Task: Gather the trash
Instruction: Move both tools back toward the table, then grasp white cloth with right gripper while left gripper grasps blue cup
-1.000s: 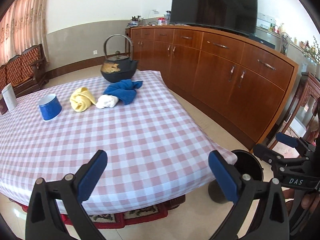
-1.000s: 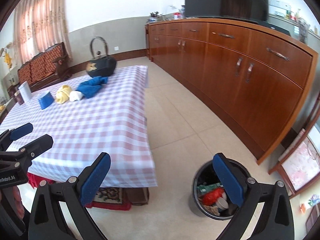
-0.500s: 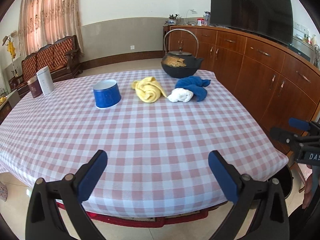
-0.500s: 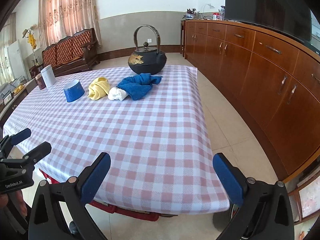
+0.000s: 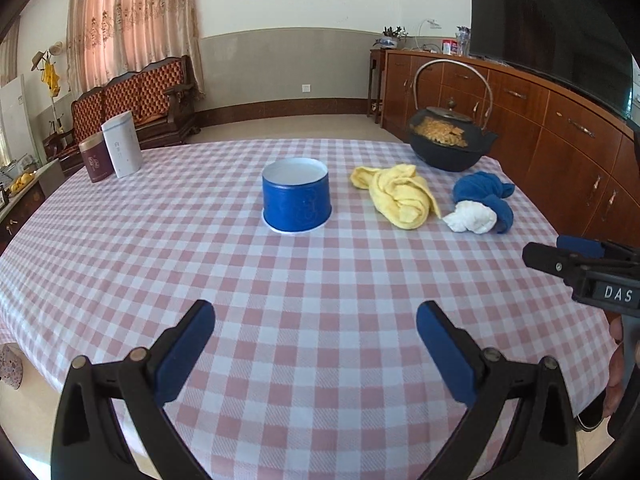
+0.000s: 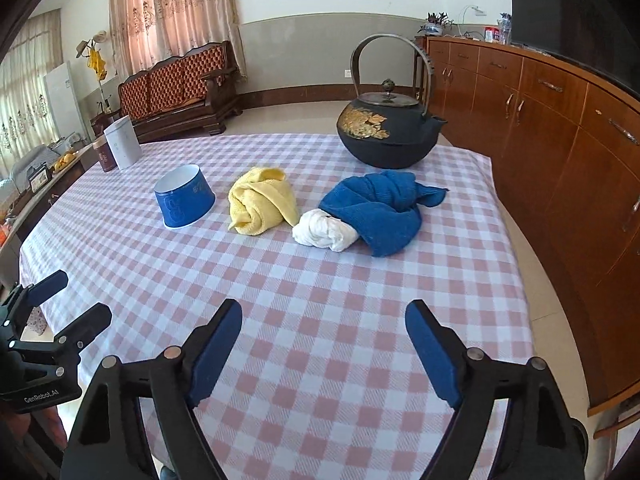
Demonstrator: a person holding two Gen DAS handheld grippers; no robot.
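Both pairs of jaws stand apart with nothing between them: the left gripper (image 5: 315, 346) is wide, and the right gripper (image 6: 323, 350) is closing over bare checked tablecloth (image 6: 332, 304). Ahead of the right jaws, farthest off, sits a black iron kettle (image 6: 386, 140), judged heavy and rigid and no trash. Nearer, ahead and slightly right of the right jaws, a blue cloth (image 6: 380, 208) lies touching a white crumpled wad (image 6: 324, 232); a yellow cloth (image 6: 262, 202) lies just left of them. Ahead of the left jaws stands an upturned blue paper cup (image 5: 297, 196), probably light, thin-walled and easily crushed, best taken across its side wall. The white wad, likely tissue, looks soft and almost weightless; pinch its bulging middle, clear of the blue cloth.
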